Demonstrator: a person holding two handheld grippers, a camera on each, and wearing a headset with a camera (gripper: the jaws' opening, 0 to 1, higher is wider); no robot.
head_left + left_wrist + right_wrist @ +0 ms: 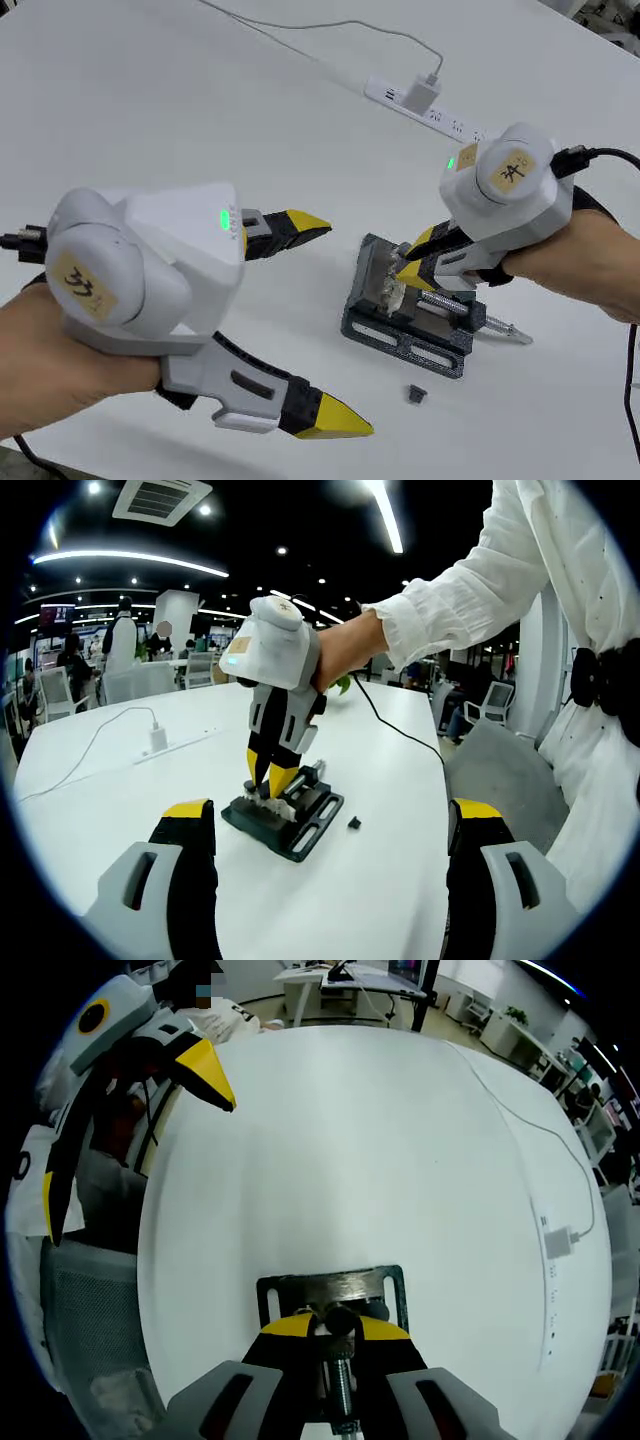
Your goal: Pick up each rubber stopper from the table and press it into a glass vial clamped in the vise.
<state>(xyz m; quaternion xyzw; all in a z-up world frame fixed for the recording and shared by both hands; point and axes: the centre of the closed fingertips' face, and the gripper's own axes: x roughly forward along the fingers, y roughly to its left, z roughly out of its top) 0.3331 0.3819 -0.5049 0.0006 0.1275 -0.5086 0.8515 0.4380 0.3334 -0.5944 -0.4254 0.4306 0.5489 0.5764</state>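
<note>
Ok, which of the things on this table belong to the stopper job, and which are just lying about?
Job in hand:
- vise
- glass vial clamped in it
- loose stopper on the table beside the vise
- right gripper, tips at the vise
- left gripper, jaws wide apart

Lying about:
- power strip
- charger plugged into it

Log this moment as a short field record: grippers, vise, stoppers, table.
vise: dark grey metal vise, mid-table
left: white, yellow-tipped left gripper, open, empty, hovering left of vise
right: white, yellow-tipped right gripper, tips closed on dark round stopper above vise
loose stopper: small dark rubber stopper on white table beside vise
background: white power strip, far side
</note>
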